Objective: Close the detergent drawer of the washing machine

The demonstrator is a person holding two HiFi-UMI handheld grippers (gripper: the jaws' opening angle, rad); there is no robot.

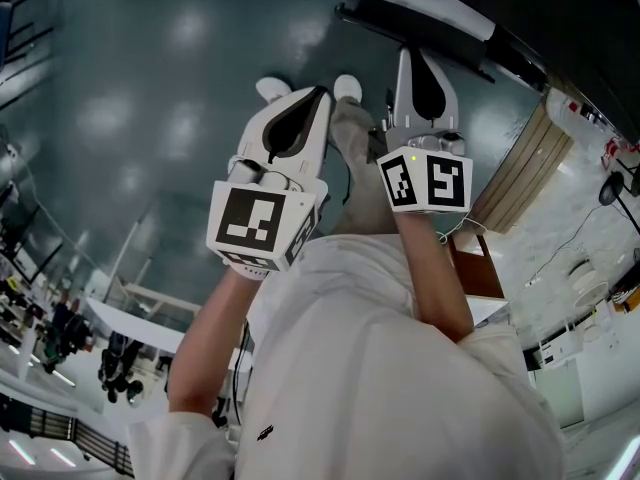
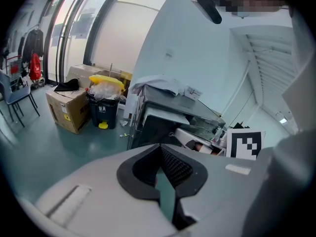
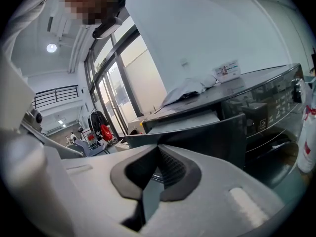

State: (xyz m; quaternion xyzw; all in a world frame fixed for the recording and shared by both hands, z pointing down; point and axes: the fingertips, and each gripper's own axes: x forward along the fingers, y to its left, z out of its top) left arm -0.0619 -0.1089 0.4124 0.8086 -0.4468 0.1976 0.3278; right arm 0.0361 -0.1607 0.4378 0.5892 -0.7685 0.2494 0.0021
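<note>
The left gripper [image 2: 159,148] is seen with its jaws pressed together at the tips; nothing is pinched between them, and only the teal floor [image 2: 49,152] shows through the narrow slit lower down. The right gripper [image 3: 159,149] is likewise closed tip to tip and holds nothing. In the head view both are held side by side in front of the person's white-clad body, apart from any object.

The washing machine [image 3: 266,107] fills the right half of the right gripper view, dark-fronted with a control panel. The detergent drawer [image 3: 197,132] is seen standing out from its front, just above the closed jaws at the frame's centre, and is not touched. A white cloth [image 3: 190,90] lies on the machine's top.

At the left of the left gripper view, a cardboard box [image 2: 66,112] stands on the floor with a dark item lying on it; its contents cannot be made out. Just beside it, a black bin [image 2: 102,113] with a yellow liner is heaped with clear plastic.
</note>
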